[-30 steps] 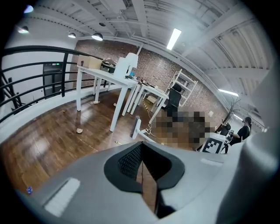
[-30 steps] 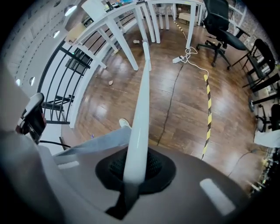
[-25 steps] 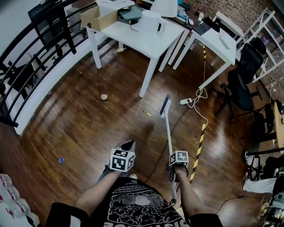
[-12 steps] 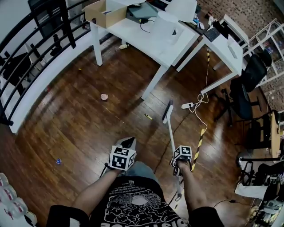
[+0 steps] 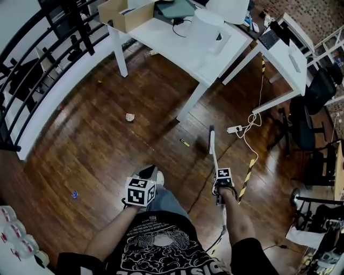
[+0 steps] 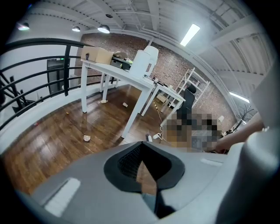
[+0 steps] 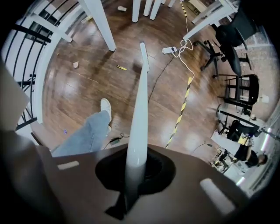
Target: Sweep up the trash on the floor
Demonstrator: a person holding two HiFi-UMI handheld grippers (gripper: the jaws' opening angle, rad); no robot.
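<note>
My right gripper (image 5: 219,186) (image 7: 131,175) is shut on the white stick of a broom. The broom head (image 5: 211,138) (image 7: 143,54) rests on the wood floor, just right of a small yellow scrap (image 5: 184,143) (image 7: 121,68). A crumpled paper ball (image 5: 129,117) (image 6: 87,138) lies farther left, and a tiny blue bit (image 5: 74,194) sits near the left edge. My left gripper (image 5: 146,180) (image 6: 146,183) is held level at my left. Its jaws stand together on a dark grey dustpan (image 5: 149,172), most of which is hidden.
White tables (image 5: 177,37) stand ahead with legs reaching the floor, and a cardboard box (image 5: 121,13) sits on one. A power strip with cables (image 5: 233,129), a yellow-black striped strip (image 5: 246,180) and an office chair (image 5: 303,118) lie right. A black railing (image 5: 32,70) curves along the left.
The person has stepped forward, so the floor and tables have shifted in view. The broom head has slid a little right and nearer. Both grippers keep their holds.
</note>
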